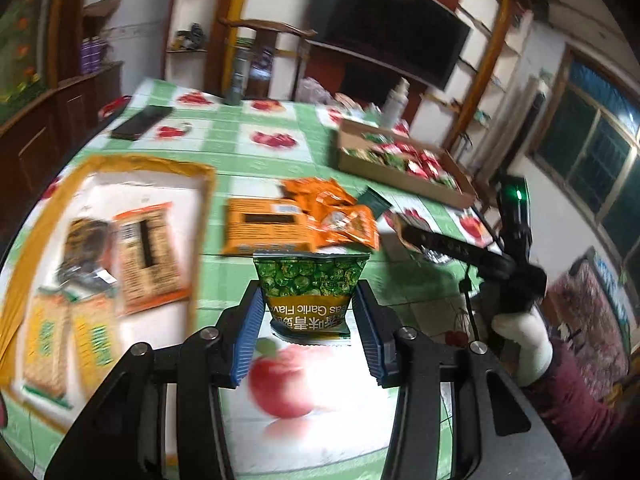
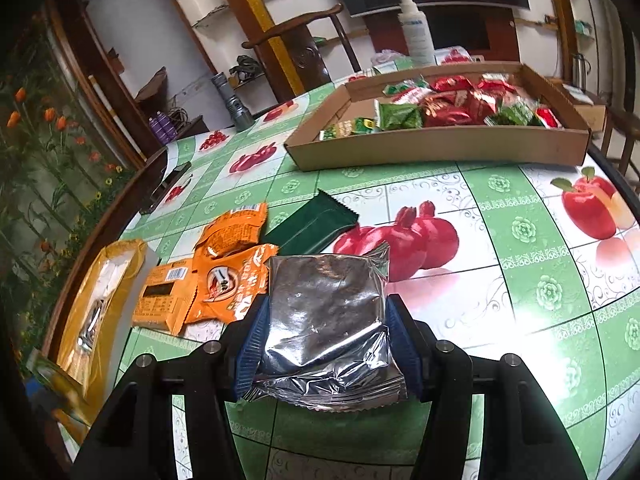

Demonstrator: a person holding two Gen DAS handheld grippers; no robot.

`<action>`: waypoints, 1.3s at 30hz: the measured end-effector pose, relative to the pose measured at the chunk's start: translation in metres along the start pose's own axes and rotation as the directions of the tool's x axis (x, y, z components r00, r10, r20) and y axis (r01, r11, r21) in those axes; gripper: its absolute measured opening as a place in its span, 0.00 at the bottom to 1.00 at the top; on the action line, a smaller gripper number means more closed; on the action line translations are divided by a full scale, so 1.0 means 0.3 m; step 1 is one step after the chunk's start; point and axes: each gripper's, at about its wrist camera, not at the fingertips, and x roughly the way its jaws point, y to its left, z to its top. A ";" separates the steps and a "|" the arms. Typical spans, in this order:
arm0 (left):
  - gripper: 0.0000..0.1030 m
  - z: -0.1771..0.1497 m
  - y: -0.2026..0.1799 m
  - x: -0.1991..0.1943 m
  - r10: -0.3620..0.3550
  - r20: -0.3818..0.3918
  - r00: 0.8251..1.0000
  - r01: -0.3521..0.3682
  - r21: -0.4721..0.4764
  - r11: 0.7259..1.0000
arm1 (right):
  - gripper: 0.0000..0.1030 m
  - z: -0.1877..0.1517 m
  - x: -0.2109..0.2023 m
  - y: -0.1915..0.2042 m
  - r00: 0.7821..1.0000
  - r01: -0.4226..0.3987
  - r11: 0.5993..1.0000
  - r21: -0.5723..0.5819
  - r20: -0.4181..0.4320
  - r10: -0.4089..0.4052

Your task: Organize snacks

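On the fruit-print tablecloth (image 2: 500, 216), a cardboard tray (image 2: 440, 144) holds snacks.

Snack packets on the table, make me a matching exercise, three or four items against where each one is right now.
Items:
1. green pea packet
2. silver packet
3. dark green packet
4. red packets

Places:
A. in the cardboard tray
B. in the left tongs
C. lying loose on the tablecloth
D. in the right tongs

Pairs: 1-B, 2-D, 3-C, 4-A
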 end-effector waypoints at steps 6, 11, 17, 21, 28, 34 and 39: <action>0.42 -0.019 0.153 -0.115 0.027 0.058 0.998 -0.022 -0.084 0.996 | 0.58 -0.046 -0.086 0.122 0.999 -0.043 0.998 -0.054 0.020 0.044; 0.42 -0.042 0.286 -0.153 0.049 0.085 0.995 -0.034 -0.168 0.985 | 0.58 -0.068 -0.134 0.334 0.991 -0.134 0.982 -0.136 -0.016 0.133; 0.42 -0.095 0.437 -0.157 0.078 0.071 0.994 -0.056 -0.273 0.960 | 0.57 -0.114 -0.115 0.598 0.970 -0.239 0.940 -0.244 -0.112 0.217; 0.42 -0.112 0.523 -0.147 0.089 0.055 0.994 -0.067 -0.319 0.945 | 0.57 -0.151 -0.057 0.736 0.949 -0.297 0.917 -0.268 -0.189 0.253; 0.42 -0.097 0.615 -0.105 0.101 0.019 0.995 -0.087 -0.363 0.928 | 0.57 -0.211 0.060 0.952 0.944 -0.299 0.880 -0.368 -0.251 0.216; 0.50 -0.100 0.628 -0.130 0.066 0.052 0.996 -0.040 -0.392 0.919 | 0.59 -0.243 0.133 0.991 0.944 -0.284 0.880 -0.381 -0.270 0.189; 0.54 -0.095 0.608 -0.173 0.060 0.084 0.995 -0.023 -0.387 0.922 | 0.59 -0.262 0.115 0.993 0.952 -0.274 0.876 -0.398 -0.242 0.187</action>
